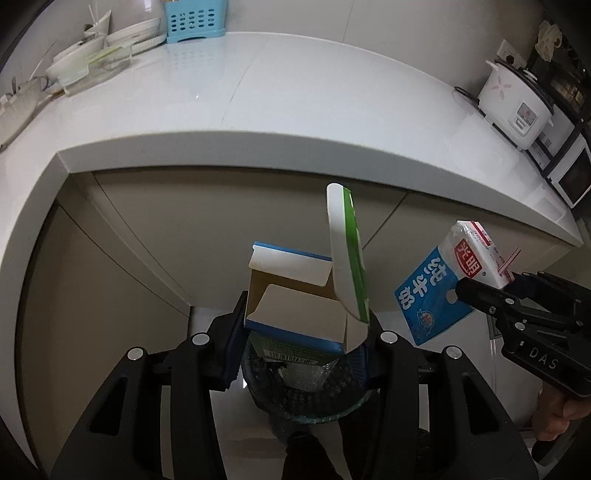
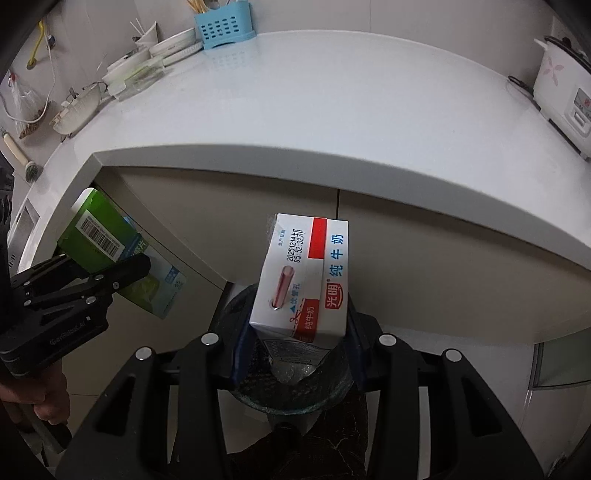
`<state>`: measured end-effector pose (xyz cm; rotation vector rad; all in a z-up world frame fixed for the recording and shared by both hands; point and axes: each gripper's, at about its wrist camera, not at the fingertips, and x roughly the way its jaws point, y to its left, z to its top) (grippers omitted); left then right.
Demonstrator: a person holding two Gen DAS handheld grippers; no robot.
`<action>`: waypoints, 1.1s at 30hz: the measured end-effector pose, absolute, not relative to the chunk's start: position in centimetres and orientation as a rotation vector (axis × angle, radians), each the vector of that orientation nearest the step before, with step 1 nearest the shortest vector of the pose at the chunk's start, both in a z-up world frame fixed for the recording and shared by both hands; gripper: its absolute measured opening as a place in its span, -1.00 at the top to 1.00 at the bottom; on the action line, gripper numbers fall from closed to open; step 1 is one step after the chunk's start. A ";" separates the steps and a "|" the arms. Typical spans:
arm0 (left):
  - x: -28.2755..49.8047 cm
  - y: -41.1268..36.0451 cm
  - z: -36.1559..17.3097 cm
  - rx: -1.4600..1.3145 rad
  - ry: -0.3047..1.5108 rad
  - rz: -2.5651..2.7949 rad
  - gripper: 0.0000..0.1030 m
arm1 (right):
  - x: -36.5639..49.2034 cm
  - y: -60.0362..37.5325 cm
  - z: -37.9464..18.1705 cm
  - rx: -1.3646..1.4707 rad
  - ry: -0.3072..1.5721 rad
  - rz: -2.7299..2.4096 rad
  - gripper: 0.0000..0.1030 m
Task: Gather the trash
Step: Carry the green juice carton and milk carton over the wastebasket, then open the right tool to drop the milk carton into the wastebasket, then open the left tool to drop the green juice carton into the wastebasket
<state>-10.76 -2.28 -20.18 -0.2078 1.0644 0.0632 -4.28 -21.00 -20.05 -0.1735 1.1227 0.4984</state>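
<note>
My left gripper [image 1: 299,332] is shut on an open green and blue cardboard box [image 1: 295,295] with its flap up. It also shows in the right wrist view [image 2: 107,254]. My right gripper [image 2: 299,332] is shut on a white and blue milk carton [image 2: 306,280], also seen in the left wrist view [image 1: 443,284]. Both are held in front of the counter, above a dark bin with a clear liner [image 1: 306,398], which also shows in the right wrist view [image 2: 291,387].
The white counter [image 1: 258,103] curves around in front, with cabinet doors [image 1: 166,229] below. Bowls and dishes [image 1: 96,55] and a blue basket [image 1: 192,18] stand at the back left. A rice cooker [image 1: 517,107] and a microwave [image 1: 572,177] stand at the right.
</note>
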 end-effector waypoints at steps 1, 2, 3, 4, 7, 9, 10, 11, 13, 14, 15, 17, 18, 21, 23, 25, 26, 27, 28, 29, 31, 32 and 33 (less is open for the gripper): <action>-11.0 -2.4 -20.7 -0.214 1.073 0.059 0.12 | -4.3 -20.9 -20.7 -0.178 1.132 0.500 0.23; -11.2 -2.5 -21.2 -0.213 1.081 0.058 0.12 | -4.4 -20.8 -21.3 -0.180 1.141 0.501 0.23; -11.4 -2.6 -21.6 -0.216 1.085 0.053 0.12 | -4.4 -20.7 -21.9 -0.180 1.149 0.501 0.23; -11.5 -2.7 -22.0 -0.222 1.090 0.045 0.12 | -4.4 -20.6 -22.5 -0.181 1.162 0.499 0.23; -11.8 -2.8 -23.4 -0.234 1.117 0.036 0.12 | -4.5 -20.3 -23.6 -0.187 1.176 0.509 0.23; -11.9 -2.9 -24.2 -0.245 1.134 0.034 0.12 | -4.4 -19.9 -24.5 -0.206 1.191 0.511 0.22; -11.9 -2.9 -24.6 -0.253 1.145 0.035 0.12 | -4.4 -19.6 -25.1 -0.216 1.206 0.504 0.22; -11.9 -2.8 -25.0 -0.263 1.158 0.038 0.12 | -4.3 -19.3 -25.6 -0.223 1.219 0.500 0.22; -12.0 -2.8 -25.6 -0.274 1.171 0.047 0.12 | -4.1 -18.6 -26.6 -0.240 1.239 0.501 0.22; -12.0 -2.7 -25.8 -0.276 1.177 0.051 0.12 | -4.1 -18.2 -27.0 -0.250 1.245 0.503 0.22; -12.0 -2.6 -26.0 -0.281 1.184 0.057 0.12 | -4.1 -17.9 -27.4 -0.259 1.251 0.505 0.22; -12.0 -2.4 -26.3 -0.292 1.193 0.068 0.12 | -4.2 -17.5 -28.1 -0.278 1.265 0.506 0.22; -12.1 -2.4 -26.5 -0.296 1.198 0.075 0.12 | -4.2 -17.4 -28.4 -0.282 1.271 0.507 0.22; -12.0 -2.4 -26.9 -0.297 1.207 0.091 0.12 | -4.2 -17.2 -28.9 -0.302 1.286 0.502 0.21; -12.2 -2.3 -27.1 -0.298 1.214 0.096 0.12 | -4.2 -17.0 -29.0 -0.306 1.285 0.499 0.20; -12.0 -2.4 -27.2 -0.280 1.208 0.126 0.12 | -3.8 -16.7 -28.9 -0.308 1.283 0.497 0.20; -11.9 -2.4 -27.2 -0.278 1.207 0.126 0.12 | -3.8 -16.7 -28.8 -0.309 1.282 0.496 0.17; -11.8 -2.4 -27.2 -0.273 1.208 0.127 0.12 | -3.8 -16.7 -28.6 -0.311 1.279 0.494 0.05; -11.7 -2.4 -27.3 -0.271 1.211 0.127 0.12 | -3.8 -16.6 -28.5 -0.312 1.274 0.491 -0.02; -11.5 -2.5 -27.3 -0.272 1.212 0.125 0.12 | -3.9 -16.7 -28.3 -0.311 1.267 0.489 -0.14; -11.3 -2.8 -27.3 -0.270 1.215 0.124 0.12 | -4.1 -16.9 -27.9 -0.310 1.258 0.477 -0.29; -11.2 -2.9 -27.4 -0.269 1.218 0.122 0.12 | -4.1 -17.0 -27.8 -0.304 1.254 0.473 -0.38; -11.1 -2.9 -27.4 -0.269 1.219 0.121 0.12 | -4.1 -17.3 -27.6 -0.299 1.250 0.470 -0.45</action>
